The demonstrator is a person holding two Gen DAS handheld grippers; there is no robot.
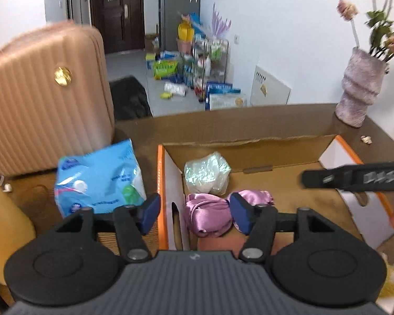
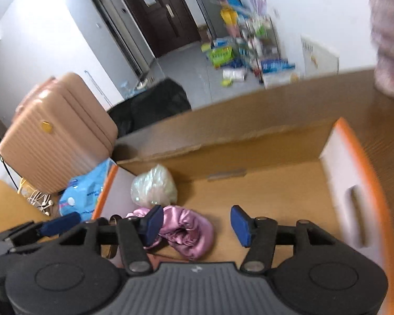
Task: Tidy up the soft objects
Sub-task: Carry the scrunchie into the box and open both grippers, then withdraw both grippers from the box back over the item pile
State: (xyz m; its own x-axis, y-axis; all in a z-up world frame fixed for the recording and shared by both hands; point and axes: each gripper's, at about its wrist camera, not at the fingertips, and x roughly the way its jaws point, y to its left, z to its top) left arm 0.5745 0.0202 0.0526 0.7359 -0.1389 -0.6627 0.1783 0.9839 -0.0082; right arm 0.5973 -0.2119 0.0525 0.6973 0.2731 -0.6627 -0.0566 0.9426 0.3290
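An open cardboard box (image 1: 249,155) with orange-edged white flaps stands on the wooden table. On its floor lie a crumpled purple satin cloth (image 1: 205,215) and, behind it, a shimmery white bag (image 1: 207,176). My left gripper (image 1: 195,214) hangs open over the cloth, its blue pads apart and pressing on nothing. A blue tissue pack (image 1: 99,181) lies outside the box on the left. In the right wrist view my right gripper (image 2: 197,225) is open above the box (image 2: 249,144), the purple cloth (image 2: 189,231) lying loose below its left pad, the white bag (image 2: 153,186) beyond.
A ribbed pink suitcase (image 1: 44,99) stands at the table's left. A fuzzy lilac vase (image 1: 359,89) with flowers sits at the far right corner. White earphone cables (image 2: 39,199) lie by the suitcase. A black finger (image 1: 354,179) of the other gripper crosses the box's right side.
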